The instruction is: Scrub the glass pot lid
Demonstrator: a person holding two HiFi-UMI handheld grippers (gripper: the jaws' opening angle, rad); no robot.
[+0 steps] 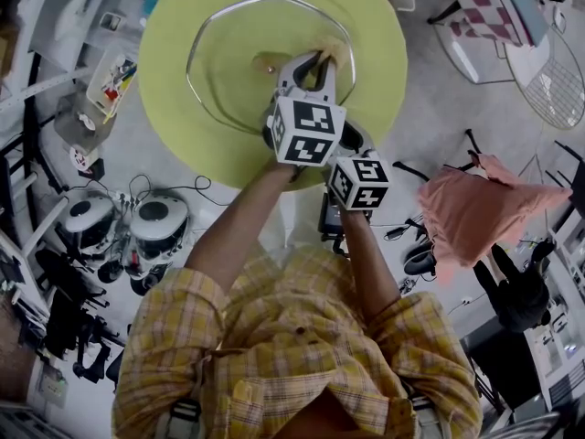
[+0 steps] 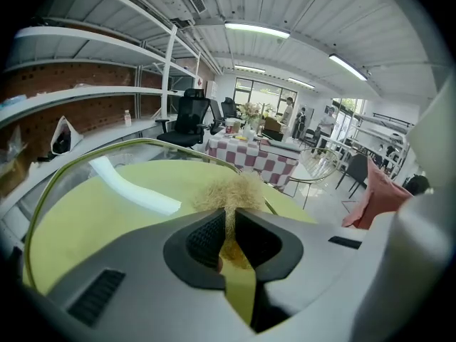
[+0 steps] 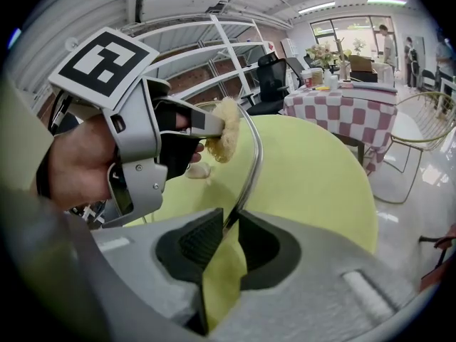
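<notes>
Left tool (image 1: 318, 62) hides the glass lid's (image 1: 228, 53) near rim

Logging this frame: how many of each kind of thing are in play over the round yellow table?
Clear glass pot lid with metal rim: 1
Tan fluffy scrub pad: 1
Grey handheld tools: 2 (left tool shut on the pad, right tool shut on the lid's rim)
Total: 4
</notes>
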